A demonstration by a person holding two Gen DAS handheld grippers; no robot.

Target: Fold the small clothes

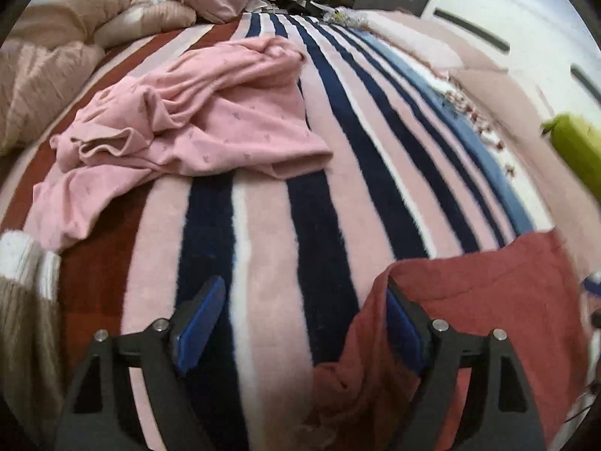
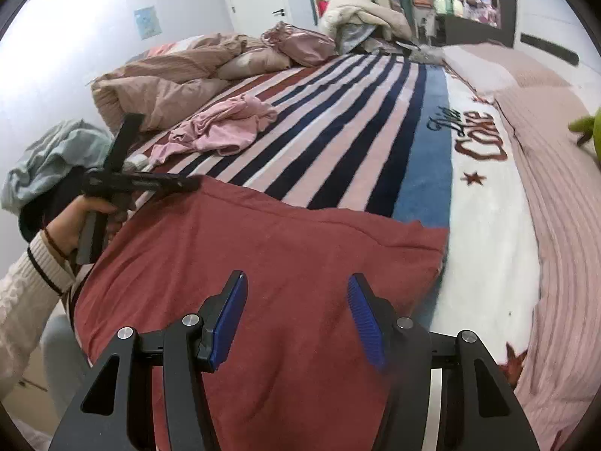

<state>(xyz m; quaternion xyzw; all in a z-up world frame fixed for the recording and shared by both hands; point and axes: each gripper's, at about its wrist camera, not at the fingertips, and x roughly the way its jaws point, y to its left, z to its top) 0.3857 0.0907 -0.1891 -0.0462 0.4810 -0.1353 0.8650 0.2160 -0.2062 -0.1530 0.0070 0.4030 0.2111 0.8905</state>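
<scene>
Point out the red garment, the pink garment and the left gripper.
red garment point(image 2: 285, 248): right wrist view, middle of the flat cloth.
pink garment point(image 1: 225, 120): left wrist view, middle of the crumpled heap.
left gripper point(image 1: 304, 319): left wrist view, midway between fingertips.

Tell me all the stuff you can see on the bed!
red cloth: one, dark red, spread flat at the near edge of the bed.
pink garment: one, light pink, crumpled, farther up on the left.
striped blanket: one, pink, navy, blue and white, covering the bed.
beige duvet: one, bunched at the far left.
satin bag: one, shiny pink, at the far end.
left tool: open, its right finger against the red cloth's edge.
right tool: open, above the red cloth.
</scene>
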